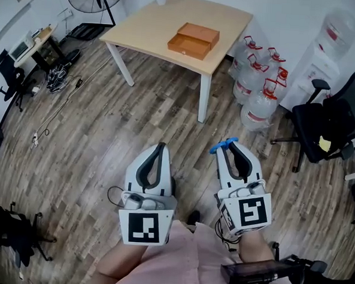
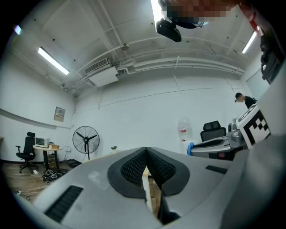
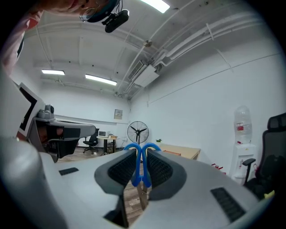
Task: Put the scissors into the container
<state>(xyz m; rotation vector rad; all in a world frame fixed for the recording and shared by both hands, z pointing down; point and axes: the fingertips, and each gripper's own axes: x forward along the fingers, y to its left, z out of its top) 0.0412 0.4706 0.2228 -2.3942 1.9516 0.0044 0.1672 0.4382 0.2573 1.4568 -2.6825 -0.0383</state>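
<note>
One big light-wood worktop sits across the room, well apart from both grippers, and the orange-brown container is on it toward the right-hand edge. Next to that corner there's a bunch of water jugs on the plank floor.

Left gripper is held low over the floor, and in its own view the fingers are pressed together at the tips with nothing caught between them.

Right gripper is just beside it, pointing the same way toward the worktop. In the right gripper view its fingers are clamped on the scissors. The blue handle sits squeezed between the two ribbed pads, with the loops poking up past the tips. From the head view you only get a bit of blue sticking out at the fingertip end. Can't make out the blades anywhere.
</note>
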